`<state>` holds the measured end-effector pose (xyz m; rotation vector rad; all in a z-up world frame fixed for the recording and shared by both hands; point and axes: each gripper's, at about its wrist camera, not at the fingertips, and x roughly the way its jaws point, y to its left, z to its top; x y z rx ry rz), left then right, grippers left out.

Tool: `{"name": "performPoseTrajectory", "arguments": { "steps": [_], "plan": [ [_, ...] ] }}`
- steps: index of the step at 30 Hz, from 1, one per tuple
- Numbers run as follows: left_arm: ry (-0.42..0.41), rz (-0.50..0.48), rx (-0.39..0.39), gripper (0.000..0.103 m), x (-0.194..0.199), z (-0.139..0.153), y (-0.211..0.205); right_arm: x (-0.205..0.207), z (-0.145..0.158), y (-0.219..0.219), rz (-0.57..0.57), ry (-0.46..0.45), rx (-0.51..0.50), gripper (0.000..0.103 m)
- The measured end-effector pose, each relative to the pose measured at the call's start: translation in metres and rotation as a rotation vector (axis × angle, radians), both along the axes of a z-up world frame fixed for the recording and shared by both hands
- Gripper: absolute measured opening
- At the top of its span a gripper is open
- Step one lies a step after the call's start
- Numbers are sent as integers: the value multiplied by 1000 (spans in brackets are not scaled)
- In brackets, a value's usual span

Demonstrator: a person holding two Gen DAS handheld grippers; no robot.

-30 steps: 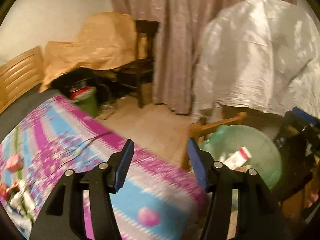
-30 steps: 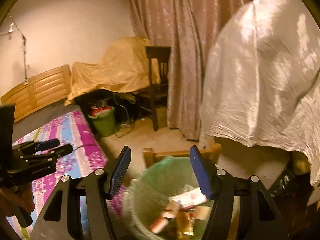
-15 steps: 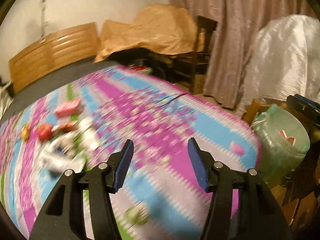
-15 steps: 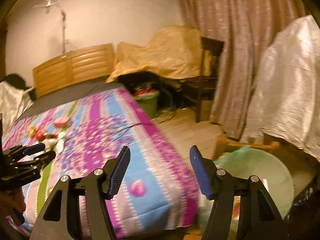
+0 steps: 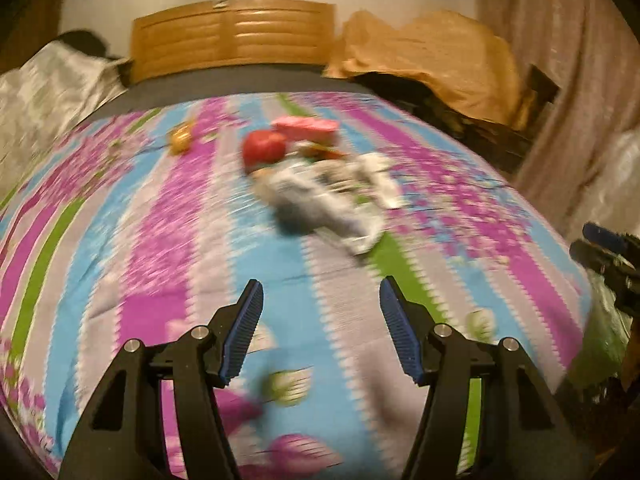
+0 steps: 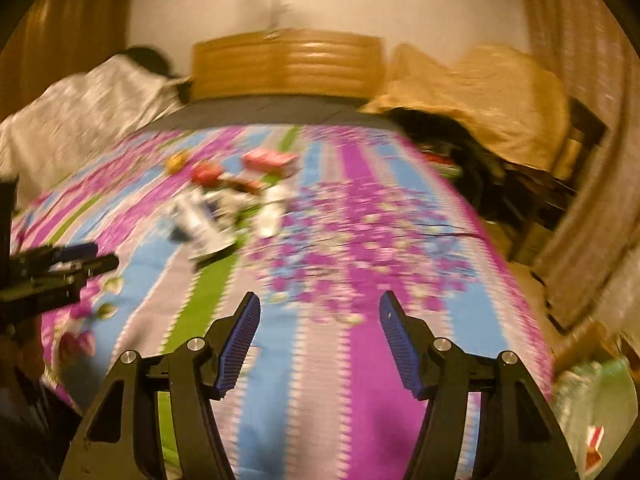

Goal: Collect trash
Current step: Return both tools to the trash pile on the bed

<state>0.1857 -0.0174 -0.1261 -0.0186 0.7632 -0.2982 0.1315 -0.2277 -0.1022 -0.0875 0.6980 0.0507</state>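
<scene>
Evidently between pickups: both tools hung empty over the striped bedspread point(image 5: 152, 216), the left gripper point(image 5: 320, 320) with jaws opening on nothing and the right gripper point(image 6: 318, 330) with jaws apart. The trash pile point(image 5: 320, 188) — blurred white wrappers, a red lump, a pink box point(image 5: 306, 128) — lay mid-bed, well ahead of both. Judged the reach-for-litter step; next move calls for closing on one piece and straddling it, with the green bin point(image 6: 600, 400) off the bed's right corner.
</scene>
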Motion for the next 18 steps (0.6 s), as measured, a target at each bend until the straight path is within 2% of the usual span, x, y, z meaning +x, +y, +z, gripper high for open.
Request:
{"name": "performPoseTrajectory", "arguments": {
  "steps": [8, 12, 18],
  "plan": [
    [83, 173, -35, 58, -4, -26, 70, 51, -36, 67, 181, 75, -13, 63],
    [123, 224, -44, 58, -3, -38, 90, 89, -46, 92, 244, 90, -41, 63],
    [126, 260, -45, 58, 9, -41, 102, 162, -58, 128, 309, 102, -123, 64]
  ]
}}
